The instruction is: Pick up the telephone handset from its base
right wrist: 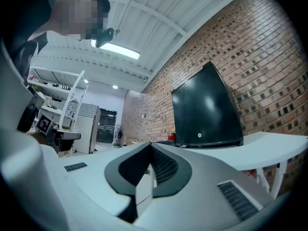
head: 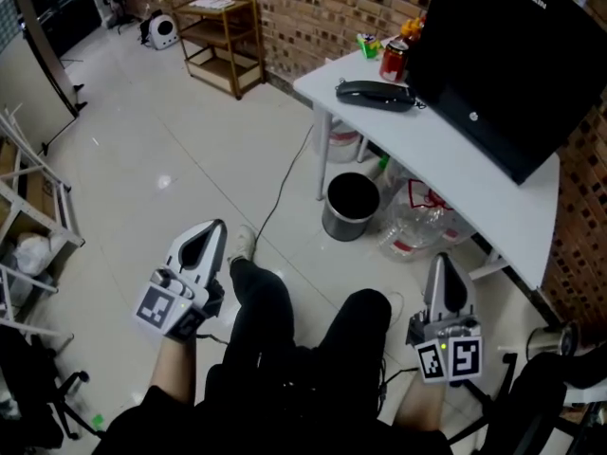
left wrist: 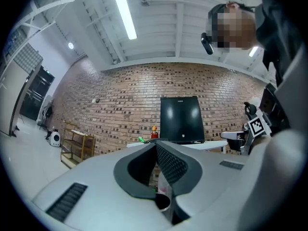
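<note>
Item: black plastic telephone handset [head: 376, 94], lying on its base on the white rectangular table [head: 493, 192] beside the dark flat monitor [head: 512, 55]. Not lifted. Left gripper [head: 214, 227] and right gripper [head: 440, 265]: both clenched, empty, well apart from it. Outstanding: approach, grasp, lift.

place: lab-like workroom | cues: brick wall [head: 313, 8], white desk [head: 474, 178], big monitor [head: 512, 55] (tiled floor [head: 171, 150] too)

White table [head: 479, 180] with telephone [head: 376, 94], monitor [head: 507, 60]
</note>
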The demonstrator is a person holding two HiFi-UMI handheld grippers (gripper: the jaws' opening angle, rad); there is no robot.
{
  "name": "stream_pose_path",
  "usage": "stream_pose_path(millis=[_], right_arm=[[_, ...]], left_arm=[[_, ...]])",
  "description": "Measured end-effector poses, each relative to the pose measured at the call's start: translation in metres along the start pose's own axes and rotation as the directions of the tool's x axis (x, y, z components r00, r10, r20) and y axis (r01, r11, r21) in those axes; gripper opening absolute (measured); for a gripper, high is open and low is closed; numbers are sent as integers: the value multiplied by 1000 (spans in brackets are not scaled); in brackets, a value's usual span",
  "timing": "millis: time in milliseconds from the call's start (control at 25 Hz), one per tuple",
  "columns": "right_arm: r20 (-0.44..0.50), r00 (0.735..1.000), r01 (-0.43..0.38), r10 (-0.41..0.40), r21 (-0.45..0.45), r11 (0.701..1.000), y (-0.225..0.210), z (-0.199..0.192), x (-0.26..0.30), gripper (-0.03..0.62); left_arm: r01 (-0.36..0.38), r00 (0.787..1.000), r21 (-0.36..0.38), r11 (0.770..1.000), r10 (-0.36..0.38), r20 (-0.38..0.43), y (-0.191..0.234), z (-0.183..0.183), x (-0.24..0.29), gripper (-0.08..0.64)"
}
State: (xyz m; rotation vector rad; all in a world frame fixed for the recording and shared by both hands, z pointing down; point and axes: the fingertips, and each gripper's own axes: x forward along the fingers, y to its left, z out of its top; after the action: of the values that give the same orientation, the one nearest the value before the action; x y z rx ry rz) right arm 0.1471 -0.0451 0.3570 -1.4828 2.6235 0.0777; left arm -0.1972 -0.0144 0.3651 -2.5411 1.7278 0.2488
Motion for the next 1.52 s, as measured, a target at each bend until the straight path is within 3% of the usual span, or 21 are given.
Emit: stream_pose_path(millis=[320,720,1040,1200,1360,1520], right_arm=[[39,999,26,-25,-23,999,-27,15,41,9],[54,997,59,-57,-28,998,-59,19,73,9],[88,991,99,-96,-34,994,-84,27,100,9],[105,989,105,-103,-6,995,-88,30,119,9],[115,989,93,-90,-14,996,-82,32,138,9],[128,984,126,-124,0,992,-92,30,144,9]], left_arm=[[52,998,32,998,-53,33,14,11,67,3],[97,995,19,995,-97,36,29,2,129,3],[182,982,23,983,-183,55,31,3,191,3],[262,962,29,965,-264,66,24,9,225,3],[378,922,46,925,-381,73,6,18,260,2],[437,894,58,898,-440,82,1,21,281,3]])
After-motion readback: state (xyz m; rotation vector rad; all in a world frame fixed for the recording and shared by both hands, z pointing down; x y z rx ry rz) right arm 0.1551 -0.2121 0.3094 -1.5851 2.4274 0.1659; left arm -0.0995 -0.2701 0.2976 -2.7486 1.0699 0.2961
